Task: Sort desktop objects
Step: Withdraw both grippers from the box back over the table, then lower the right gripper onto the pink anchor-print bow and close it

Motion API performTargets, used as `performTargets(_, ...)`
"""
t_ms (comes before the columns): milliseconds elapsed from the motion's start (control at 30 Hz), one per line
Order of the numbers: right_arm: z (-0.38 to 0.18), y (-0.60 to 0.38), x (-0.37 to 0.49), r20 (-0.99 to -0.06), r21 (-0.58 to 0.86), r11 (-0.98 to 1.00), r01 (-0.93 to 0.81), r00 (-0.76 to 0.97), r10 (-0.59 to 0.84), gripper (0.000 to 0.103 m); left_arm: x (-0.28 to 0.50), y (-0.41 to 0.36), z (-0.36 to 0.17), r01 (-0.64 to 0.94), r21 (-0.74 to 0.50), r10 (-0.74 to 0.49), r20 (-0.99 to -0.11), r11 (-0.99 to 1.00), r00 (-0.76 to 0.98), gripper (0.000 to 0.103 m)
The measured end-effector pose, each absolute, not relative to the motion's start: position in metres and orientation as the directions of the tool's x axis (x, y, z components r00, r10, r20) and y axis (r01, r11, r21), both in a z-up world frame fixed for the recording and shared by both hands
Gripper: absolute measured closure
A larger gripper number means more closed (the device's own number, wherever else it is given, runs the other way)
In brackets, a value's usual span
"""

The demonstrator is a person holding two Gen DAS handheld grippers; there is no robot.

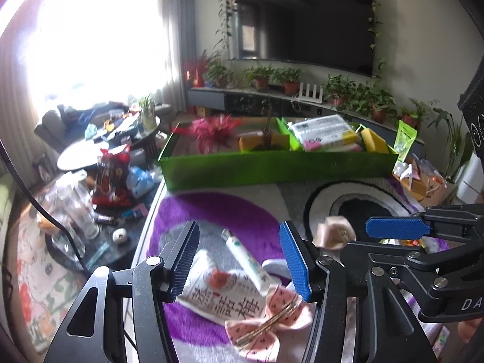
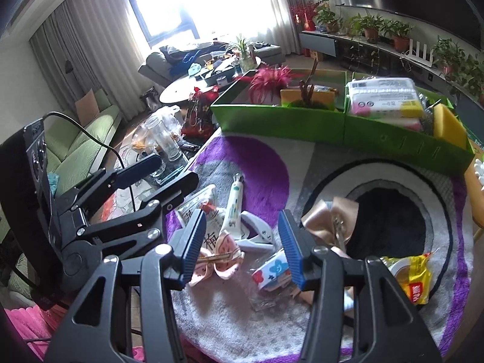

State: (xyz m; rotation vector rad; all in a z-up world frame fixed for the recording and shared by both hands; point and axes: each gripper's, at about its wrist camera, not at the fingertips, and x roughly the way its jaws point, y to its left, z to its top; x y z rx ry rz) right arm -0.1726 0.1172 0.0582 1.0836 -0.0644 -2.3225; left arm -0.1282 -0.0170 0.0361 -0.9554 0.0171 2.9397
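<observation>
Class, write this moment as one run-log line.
left gripper: open, above white tube | right gripper: open, above pink bow clip | green tray: behind, partly filled

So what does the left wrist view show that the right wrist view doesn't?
Only the left wrist view shows the TV. Only the right wrist view shows the yellow packet, the hole punch and the tape roll. Both show the green tray, the tube, the pink bow and both open hand-held grippers.
</observation>
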Motion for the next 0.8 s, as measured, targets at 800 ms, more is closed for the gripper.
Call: performTargets(800,-0.013,0.088,-0.159,-0.757,0.296,-0.794,0.531,-0.377,-0.534,0.054,-0.106,-0.036,-0.034,-0.013,-0.07,0.059,-0.719,-0.997,-0.693,0.047)
